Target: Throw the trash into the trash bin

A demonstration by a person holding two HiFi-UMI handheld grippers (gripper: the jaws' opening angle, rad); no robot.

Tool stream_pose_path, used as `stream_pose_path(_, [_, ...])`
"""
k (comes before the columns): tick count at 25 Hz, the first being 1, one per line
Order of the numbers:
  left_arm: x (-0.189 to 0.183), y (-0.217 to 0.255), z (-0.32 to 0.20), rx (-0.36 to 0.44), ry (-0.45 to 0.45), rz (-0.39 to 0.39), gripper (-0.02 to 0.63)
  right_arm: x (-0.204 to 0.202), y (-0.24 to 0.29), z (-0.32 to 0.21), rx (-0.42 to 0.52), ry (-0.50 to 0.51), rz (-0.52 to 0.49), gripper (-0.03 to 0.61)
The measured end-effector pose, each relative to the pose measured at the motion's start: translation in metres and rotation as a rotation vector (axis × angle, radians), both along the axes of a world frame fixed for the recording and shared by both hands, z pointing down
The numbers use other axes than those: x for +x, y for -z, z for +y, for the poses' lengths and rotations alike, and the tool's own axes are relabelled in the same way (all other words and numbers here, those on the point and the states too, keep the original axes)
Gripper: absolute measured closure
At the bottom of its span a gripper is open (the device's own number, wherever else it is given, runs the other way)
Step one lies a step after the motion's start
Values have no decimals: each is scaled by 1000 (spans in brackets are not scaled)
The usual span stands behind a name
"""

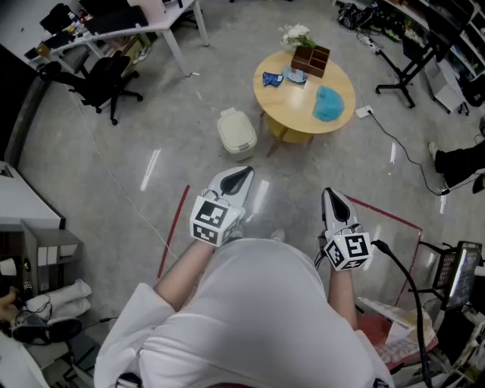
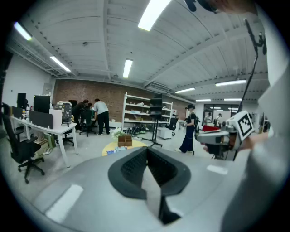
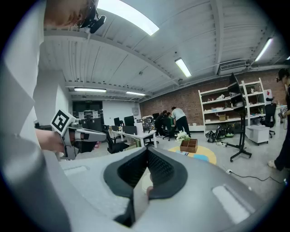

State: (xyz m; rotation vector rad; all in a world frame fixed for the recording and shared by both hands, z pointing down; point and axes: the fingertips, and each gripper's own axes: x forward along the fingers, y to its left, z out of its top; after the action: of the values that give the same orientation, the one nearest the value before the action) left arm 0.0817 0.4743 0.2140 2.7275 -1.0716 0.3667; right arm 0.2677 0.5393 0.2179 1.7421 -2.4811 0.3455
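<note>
Pointing forward side by side, left tongs (image 1: 242,175) and right tongs (image 1: 331,195) are both closed, gripping nothing.

Round yellow desk (image 1: 292,102) stands on the grey floor (image 1: 151,136); wooden box (image 1: 311,59) and white flowers (image 1: 296,35) sit at its far edge; black office chair (image 1: 102,79) stands near a white desk (image 1: 151,23); black stand (image 1: 405,72) at upper right; red tape lines (image 1: 173,227) mark the floor.
</note>
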Motion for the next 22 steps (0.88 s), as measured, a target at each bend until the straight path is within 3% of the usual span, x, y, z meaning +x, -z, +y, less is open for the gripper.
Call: stream_pose_path(22, [5,-10,0,-19,-12,-29,611,2,-8,-8,-26,19,-19,578])
